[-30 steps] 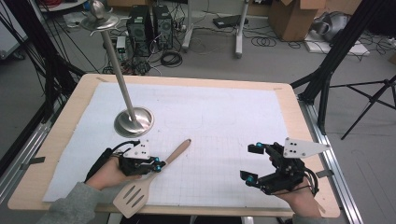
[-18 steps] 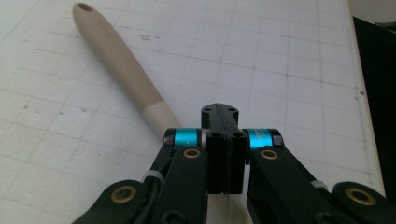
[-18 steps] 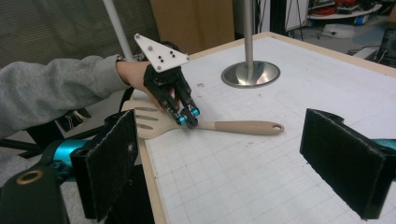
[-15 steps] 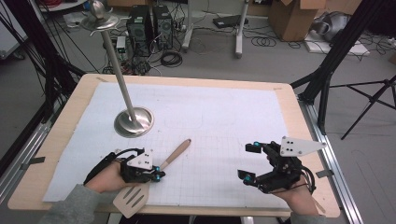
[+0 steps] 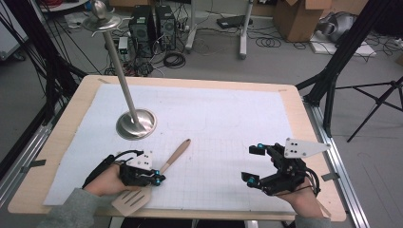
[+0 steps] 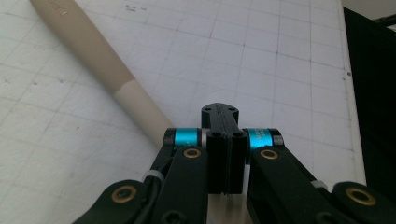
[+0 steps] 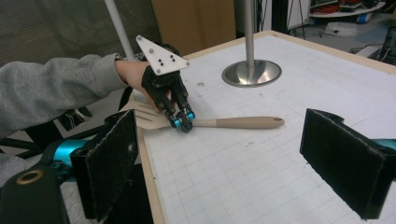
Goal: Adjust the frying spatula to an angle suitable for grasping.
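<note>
High view: left gripper [image 5: 154, 179] pinches wooden spatula [image 5: 161, 172] at its neck, near-left on the bench [image 5: 304, 118]; right gripper [image 5: 254, 164] idle, jaws spread.
Left gripper view: jaws pressed on pale handle.
Right gripper view: slotted blade overhangs near edge. Grasp done; next likely lift toward metal stand [image 5: 135, 124].
</note>
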Demonstrator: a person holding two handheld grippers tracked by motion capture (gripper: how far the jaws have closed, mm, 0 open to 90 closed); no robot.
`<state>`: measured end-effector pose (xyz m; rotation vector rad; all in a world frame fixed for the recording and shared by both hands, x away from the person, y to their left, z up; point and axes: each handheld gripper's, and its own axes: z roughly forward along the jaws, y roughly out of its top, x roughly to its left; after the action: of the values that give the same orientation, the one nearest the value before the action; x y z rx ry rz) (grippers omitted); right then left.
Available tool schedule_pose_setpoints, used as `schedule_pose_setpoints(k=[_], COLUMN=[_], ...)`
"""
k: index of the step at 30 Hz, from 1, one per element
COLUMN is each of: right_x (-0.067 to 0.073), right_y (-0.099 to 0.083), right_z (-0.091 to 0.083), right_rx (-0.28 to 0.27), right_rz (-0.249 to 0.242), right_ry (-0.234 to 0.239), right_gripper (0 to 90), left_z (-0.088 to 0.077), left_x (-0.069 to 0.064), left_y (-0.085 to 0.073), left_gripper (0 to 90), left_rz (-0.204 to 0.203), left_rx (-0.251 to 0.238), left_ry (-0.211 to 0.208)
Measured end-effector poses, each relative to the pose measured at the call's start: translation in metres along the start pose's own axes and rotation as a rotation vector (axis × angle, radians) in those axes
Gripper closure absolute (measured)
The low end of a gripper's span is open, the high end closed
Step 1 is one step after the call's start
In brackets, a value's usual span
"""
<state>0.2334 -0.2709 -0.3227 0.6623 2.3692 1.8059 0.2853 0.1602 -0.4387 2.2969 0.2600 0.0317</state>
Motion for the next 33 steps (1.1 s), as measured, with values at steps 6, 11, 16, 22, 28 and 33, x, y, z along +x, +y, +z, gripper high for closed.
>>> schedule_pose_setpoints(k=[6,11,16,22,28,33], right_x=[-0.001,-0.001,-0.001,-0.002,0.0,0.001], right_y=[0.0,0.0,0.0,0.0,0.0,-0.001], right_z=[0.001,0.004,0.005,0.005,0.007,0.007], right_rx=[0.0,0.008,0.012,0.012,0.02,0.027], right_rz=[-0.002,0.001,-0.001,-0.001,-0.001,0.004], right_ry=[-0.002,0.002,0.006,0.005,0.007,0.002], right_gripper=[10.9,10.9,10.9,10.9,10.9,10.9], left_z=[-0.006,-0.014,-0.021,-0.03,-0.032,-0.035], left_x=[0.0,0.002,0.003,0.004,0.009,0.019], left_y=[-0.006,-0.013,-0.019,-0.026,-0.024,-0.016], left_gripper=[89.7,89.7,89.8,89.7,89.7,89.7], left_rz=[0.001,-0.002,-0.008,0.023,-0.026,-0.081], left_rx=[-0.003,-0.007,-0.008,0.006,-0.01,-0.081], left_ry=[0.006,0.016,0.022,0.048,0.05,0.088])
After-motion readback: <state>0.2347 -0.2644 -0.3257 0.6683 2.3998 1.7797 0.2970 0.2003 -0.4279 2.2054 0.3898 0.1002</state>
